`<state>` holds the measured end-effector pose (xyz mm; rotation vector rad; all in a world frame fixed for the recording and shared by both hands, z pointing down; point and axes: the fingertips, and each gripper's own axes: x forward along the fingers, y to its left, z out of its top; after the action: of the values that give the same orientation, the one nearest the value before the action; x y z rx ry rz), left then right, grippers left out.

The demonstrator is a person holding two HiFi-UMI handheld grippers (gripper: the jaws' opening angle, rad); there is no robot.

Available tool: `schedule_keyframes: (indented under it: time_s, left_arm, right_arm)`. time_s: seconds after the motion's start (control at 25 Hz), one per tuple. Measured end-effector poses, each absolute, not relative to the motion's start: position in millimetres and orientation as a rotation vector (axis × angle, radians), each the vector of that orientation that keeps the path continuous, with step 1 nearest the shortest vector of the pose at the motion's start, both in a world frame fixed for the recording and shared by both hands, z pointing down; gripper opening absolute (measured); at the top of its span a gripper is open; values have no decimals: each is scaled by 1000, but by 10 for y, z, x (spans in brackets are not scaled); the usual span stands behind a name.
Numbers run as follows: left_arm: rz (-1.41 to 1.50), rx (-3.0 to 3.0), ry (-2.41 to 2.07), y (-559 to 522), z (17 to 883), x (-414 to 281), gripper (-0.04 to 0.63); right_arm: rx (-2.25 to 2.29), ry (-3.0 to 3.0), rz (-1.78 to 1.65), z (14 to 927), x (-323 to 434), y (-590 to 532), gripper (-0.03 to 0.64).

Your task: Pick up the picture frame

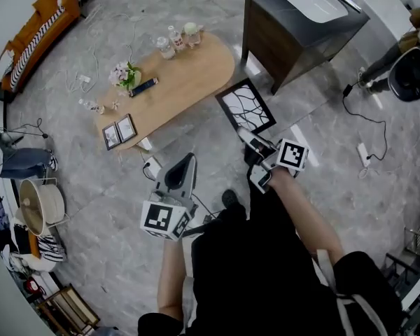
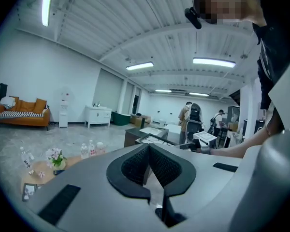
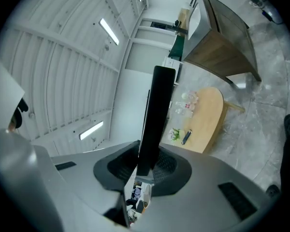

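- Your right gripper has its jaws narrowed onto one edge of the black-rimmed picture frame with the white branching pattern. In the right gripper view, the frame stands edge-on between the pads of the gripper.
- The frame is off any surface and hangs over the grey marbled floor. It is just past the rounded end of the oval light-wood table and short of the dark wooden cabinet.
- Your left gripper is empty, with its jaws closed tip to tip, as its own view shows. It is held over bare floor, near the table's long edge.
- The table carries a pair of small dark-framed pictures at one end, clear bottles at the other end, and a pot of pale flowers between.
- There is open floor around you. An orange sofa is well apart, at the wall.
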<state>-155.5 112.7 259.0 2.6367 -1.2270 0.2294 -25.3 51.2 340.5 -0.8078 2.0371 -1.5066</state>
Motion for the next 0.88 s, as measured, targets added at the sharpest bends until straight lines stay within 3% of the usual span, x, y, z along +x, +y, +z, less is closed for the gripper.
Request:
schedule_keyframes:
  time_s: [0.36,0.56,0.88]
  left_arm:
    - [162,2703,-1218,1290,2191,-902,12]
    - [105,2724,-1217,1262,1960,-984,12]
    - [103,2728,-1188,1195,2000,-963,12]
  right_arm:
    - [-817,1948,-1392,2483,696,1102,72]
    - [-813,1915,-1359,2012,658,1279,72]
    - [-826,1951,-1320,1978,641,1287,72]
